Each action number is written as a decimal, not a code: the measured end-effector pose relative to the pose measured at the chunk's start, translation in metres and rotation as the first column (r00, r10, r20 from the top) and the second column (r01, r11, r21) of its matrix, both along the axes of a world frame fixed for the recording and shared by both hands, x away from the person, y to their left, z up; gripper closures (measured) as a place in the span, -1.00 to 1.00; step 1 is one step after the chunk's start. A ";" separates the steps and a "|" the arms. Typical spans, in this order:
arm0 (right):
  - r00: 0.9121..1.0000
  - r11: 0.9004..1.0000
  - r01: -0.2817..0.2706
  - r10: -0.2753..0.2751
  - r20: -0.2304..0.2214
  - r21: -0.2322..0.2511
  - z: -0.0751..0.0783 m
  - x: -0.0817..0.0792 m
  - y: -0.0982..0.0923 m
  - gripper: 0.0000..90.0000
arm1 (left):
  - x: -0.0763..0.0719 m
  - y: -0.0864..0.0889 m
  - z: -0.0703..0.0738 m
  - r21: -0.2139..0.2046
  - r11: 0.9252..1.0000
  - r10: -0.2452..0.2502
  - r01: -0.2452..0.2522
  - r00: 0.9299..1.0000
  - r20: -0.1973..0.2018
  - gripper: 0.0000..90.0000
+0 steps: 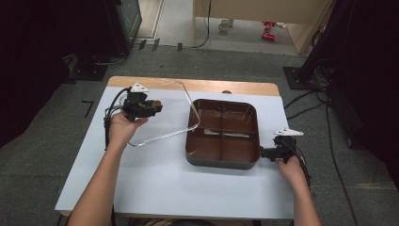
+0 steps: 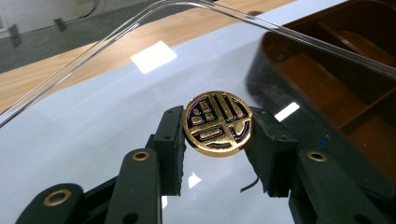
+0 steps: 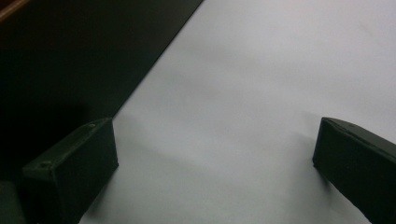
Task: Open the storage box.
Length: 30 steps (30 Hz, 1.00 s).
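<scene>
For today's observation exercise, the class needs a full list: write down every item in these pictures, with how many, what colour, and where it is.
lid: 1, clear plastic, lifted at the table's left, one edge beside the tray
knob: 1, round, gold with a black pattern, on the lid, clamped between the left jaws
tray: 1, dark brown, divided into compartments, right of centre on the table
table: 1, white top with a wooden far edge
mug: 1, white, on the floor far behind
cables: several, black, on the grey floor to the right
left gripper: 1, black, shut on the knob
right gripper: 1, black, jaws open above the table beside the tray's right wall
</scene>
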State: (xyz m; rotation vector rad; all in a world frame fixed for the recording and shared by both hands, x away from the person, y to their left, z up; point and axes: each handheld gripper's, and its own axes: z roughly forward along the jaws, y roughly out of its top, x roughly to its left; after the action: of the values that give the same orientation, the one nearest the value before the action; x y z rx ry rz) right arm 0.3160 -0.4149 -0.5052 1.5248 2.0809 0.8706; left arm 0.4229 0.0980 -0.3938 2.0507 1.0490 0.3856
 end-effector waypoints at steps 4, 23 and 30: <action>1.000 1.000 0.000 0.000 0.000 0.000 0.000 0.000 0.000 -1.00 | 0.005 0.021 -0.005 -0.003 0.999 0.045 -0.045 0.999 -0.008 0.31; 1.000 1.000 -0.001 0.001 0.001 -0.002 0.000 0.000 0.000 -1.00 | 0.031 0.066 -0.059 0.035 0.973 0.230 -0.227 0.967 -0.111 0.31; 1.000 1.000 -0.001 0.001 0.001 -0.002 0.000 0.000 0.000 -1.00 | 0.033 0.064 -0.071 0.111 0.969 0.233 -0.222 0.968 -0.097 0.31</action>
State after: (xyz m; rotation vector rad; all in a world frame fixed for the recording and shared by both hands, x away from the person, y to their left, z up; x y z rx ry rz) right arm 0.3160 -0.4148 -0.5053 1.5223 2.0808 0.8697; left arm 0.4563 0.1624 -0.4647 2.0636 1.3633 0.4545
